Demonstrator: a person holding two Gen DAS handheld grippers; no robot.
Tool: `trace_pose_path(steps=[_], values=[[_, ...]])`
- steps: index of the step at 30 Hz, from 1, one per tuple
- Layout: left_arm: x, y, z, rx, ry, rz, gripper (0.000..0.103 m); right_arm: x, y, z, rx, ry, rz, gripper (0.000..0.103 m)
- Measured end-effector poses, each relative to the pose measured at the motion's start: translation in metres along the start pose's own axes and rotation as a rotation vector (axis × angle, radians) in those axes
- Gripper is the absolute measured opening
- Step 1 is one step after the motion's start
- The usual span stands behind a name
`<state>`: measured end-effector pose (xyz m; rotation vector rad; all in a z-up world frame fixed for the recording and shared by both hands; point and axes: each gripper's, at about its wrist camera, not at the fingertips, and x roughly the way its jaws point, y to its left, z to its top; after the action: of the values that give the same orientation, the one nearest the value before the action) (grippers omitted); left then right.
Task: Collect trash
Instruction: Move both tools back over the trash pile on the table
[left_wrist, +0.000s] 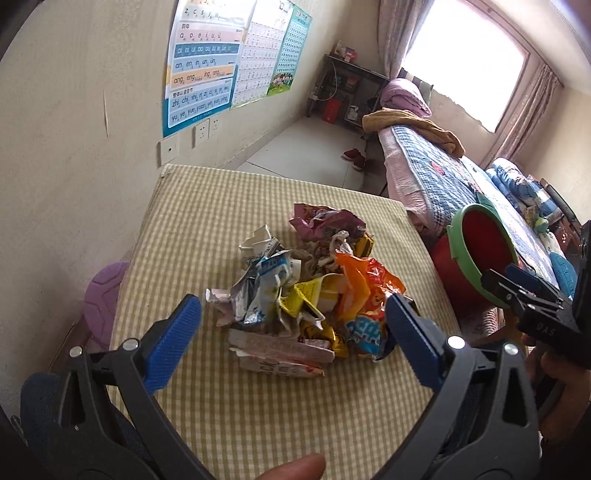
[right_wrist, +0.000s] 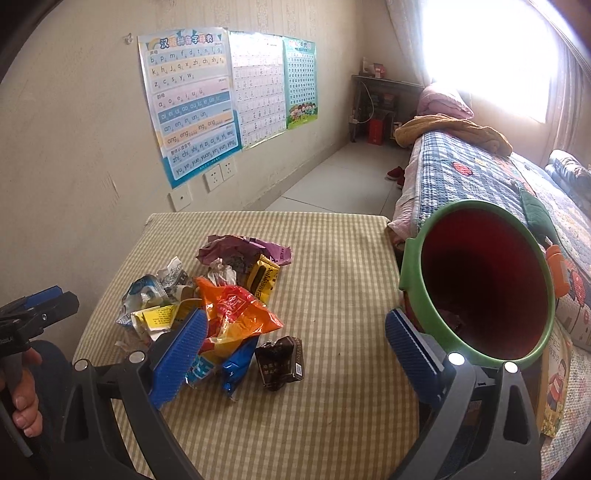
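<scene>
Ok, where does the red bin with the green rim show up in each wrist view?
Left wrist: the red bin sits at the right edge, past the table's right side, beside the right gripper.
Right wrist: it fills the right side, mouth toward the camera.
Shared landmark: the orange wrapper in the trash pile.

Bin floor in shadow, contents unreadable; its base hidden behind table edge. Lower wrappers of trash pile buried under upper ones. Right view: left gripper cut by frame edge, jaw gap unclear
</scene>
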<state>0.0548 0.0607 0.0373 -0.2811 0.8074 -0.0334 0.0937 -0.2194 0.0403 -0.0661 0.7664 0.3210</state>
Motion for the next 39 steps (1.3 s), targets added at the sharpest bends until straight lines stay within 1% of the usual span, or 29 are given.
trace_pose_path(steps=[3,8,14,17,24,28,32,35,37,39], values=[[0.005,0.010,-0.005,-0.015,0.015,0.013,0.098,0.008,0.009,-0.004,-0.011,0.021,0.011,0.094],[0.017,0.018,-0.007,-0.021,0.041,0.013,0.098,0.021,0.018,-0.009,-0.017,0.056,0.029,0.094],[0.033,0.024,-0.004,-0.027,0.064,0.017,0.098,0.039,0.010,-0.018,-0.008,0.102,0.015,0.093],[0.041,0.025,-0.001,-0.023,0.076,0.022,0.098,0.051,0.000,-0.026,0.020,0.141,0.015,0.093],[0.060,0.028,0.004,-0.016,0.111,0.031,0.097,0.077,-0.008,-0.036,0.043,0.216,0.027,0.084],[0.070,0.028,0.008,-0.001,0.123,0.033,0.097,0.091,-0.013,-0.040,0.068,0.248,0.035,0.081],[0.085,0.031,0.009,-0.003,0.155,0.037,0.097,0.102,-0.017,-0.044,0.083,0.270,0.038,0.078],[0.094,0.035,0.011,-0.002,0.169,0.042,0.091,0.110,-0.020,-0.047,0.086,0.283,0.040,0.072],[0.099,0.037,0.012,-0.006,0.176,0.035,0.084,0.115,-0.022,-0.050,0.097,0.296,0.047,0.067],[0.104,0.039,0.013,-0.015,0.181,0.023,0.080,0.119,-0.023,-0.051,0.108,0.310,0.053,0.065]])
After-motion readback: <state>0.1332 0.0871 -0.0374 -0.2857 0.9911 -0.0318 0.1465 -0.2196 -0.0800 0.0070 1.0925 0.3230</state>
